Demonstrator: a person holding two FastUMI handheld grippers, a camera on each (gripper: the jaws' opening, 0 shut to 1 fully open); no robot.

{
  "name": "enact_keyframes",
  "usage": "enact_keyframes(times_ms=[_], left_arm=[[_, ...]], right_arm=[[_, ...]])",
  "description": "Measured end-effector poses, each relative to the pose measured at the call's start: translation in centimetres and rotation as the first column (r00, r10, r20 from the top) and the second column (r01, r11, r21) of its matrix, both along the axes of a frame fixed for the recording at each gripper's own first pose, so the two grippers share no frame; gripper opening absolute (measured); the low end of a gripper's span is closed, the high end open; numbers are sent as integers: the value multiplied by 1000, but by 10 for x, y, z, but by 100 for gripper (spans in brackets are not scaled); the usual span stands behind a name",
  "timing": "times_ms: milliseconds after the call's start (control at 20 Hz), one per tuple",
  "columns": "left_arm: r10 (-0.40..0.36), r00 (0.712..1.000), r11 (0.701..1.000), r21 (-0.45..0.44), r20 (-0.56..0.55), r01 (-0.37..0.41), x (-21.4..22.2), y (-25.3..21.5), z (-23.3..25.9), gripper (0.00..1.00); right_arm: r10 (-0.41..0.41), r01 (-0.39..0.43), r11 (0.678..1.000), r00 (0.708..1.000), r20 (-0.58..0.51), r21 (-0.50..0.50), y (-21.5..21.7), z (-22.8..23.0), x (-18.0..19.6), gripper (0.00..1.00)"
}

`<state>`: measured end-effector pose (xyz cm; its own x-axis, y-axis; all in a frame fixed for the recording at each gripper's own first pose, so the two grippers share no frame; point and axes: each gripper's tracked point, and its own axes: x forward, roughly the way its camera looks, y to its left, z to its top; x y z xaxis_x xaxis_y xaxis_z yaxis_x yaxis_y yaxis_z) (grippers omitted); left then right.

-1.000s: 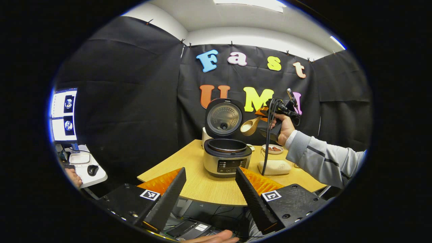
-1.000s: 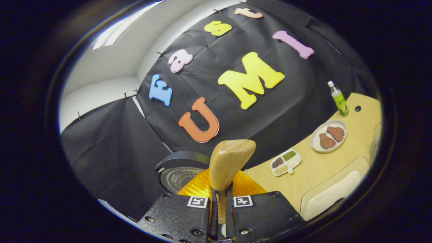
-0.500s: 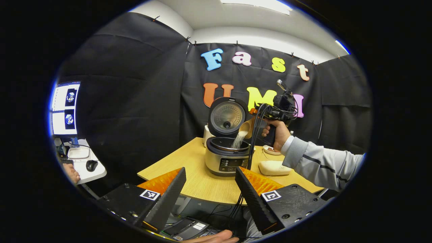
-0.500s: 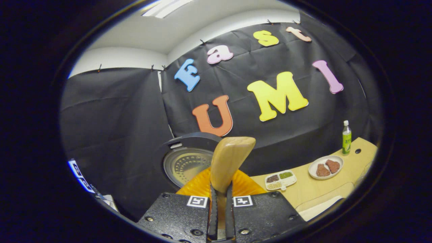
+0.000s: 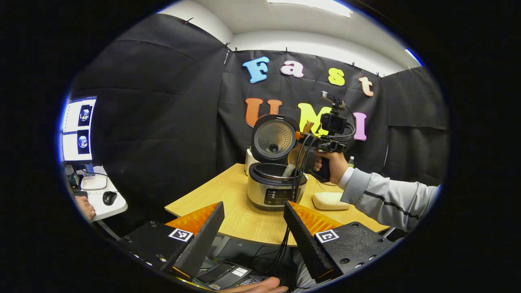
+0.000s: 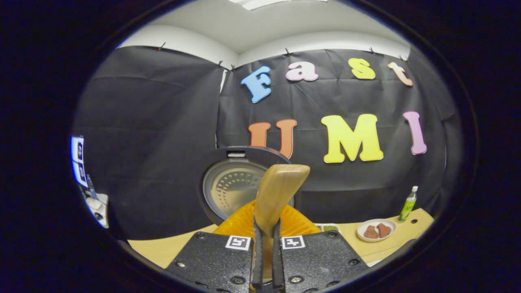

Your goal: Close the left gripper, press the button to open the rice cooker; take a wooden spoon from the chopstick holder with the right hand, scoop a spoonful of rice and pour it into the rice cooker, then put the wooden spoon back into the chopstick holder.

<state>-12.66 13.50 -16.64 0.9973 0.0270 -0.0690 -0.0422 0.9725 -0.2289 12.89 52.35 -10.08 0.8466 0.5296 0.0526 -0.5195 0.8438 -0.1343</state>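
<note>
- The wooden spoon (image 6: pixel 281 191) is clamped by its handle between the right gripper (image 6: pixel 266 260)'s two fingers, which stand nearly together around it; in the right gripper view its bowl rises edge-on in front of the raised lid (image 6: pixel 234 185).
- In the left gripper view the spoon's bowl (image 5: pixel 296 156) is tipped over the open rice cooker (image 5: pixel 274 185), and a thin stream of rice (image 5: pixel 289 170) falls from it into the inner pot. A second ago the spoon was held level and higher, off to the cooker's right, with nothing spilling; half a second ago the stream had already started.
- The right gripper (image 5: pixel 307 136), seen from the left one, has moved in closer to the lid, and the hand (image 5: pixel 334 166) holding it now sits more upright.
- The right gripper view has levelled out: a second ago it was strongly tilted, now the wall stands straight and the lid lies just behind the spoon.
- The rice cooker stands near the table (image 5: pixel 228 195)'s middle, towards its left edge, lid upright.
- The left gripper (image 5: pixel 252 228) hangs off the table's near edge with its fingers wide apart and nothing between them, as before.
- A plate (image 6: pixel 375 230) with brown pieces and a green bottle (image 6: pixel 408 203) stand by the table's far right edge.
</note>
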Motion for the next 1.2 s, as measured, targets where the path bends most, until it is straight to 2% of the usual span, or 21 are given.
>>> enact_keyframes(times_ms=[200, 300, 750, 1050, 1200], left_arm=[[-10, 1000, 1000, 10, -3, 10, 3, -11, 5, 94], [-19, 1000, 1000, 13, 1, 19, 6, -18, 10, 94], [-44, 999, 998, 50, 9, 44, 11, -44, 30, 94], [-60, 998, 997, 43, 20, 60, 19, -58, 36, 94], [-65, 998, 997, 37, 7, 65, 29, -70, 37, 94]], right_arm=[[13, 10, 986, 991, 137, -169, 0, 3, -19, 14], [23, 9, 981, 986, 163, -192, -4, 8, -25, 14], [5, 19, 992, 981, 194, -124, -36, 40, -32, 14], [-75, 87, 994, 984, 164, -70, -105, 55, -7, 15], [-143, 153, 987, 977, 160, -55, -150, 62, 14, 15]])
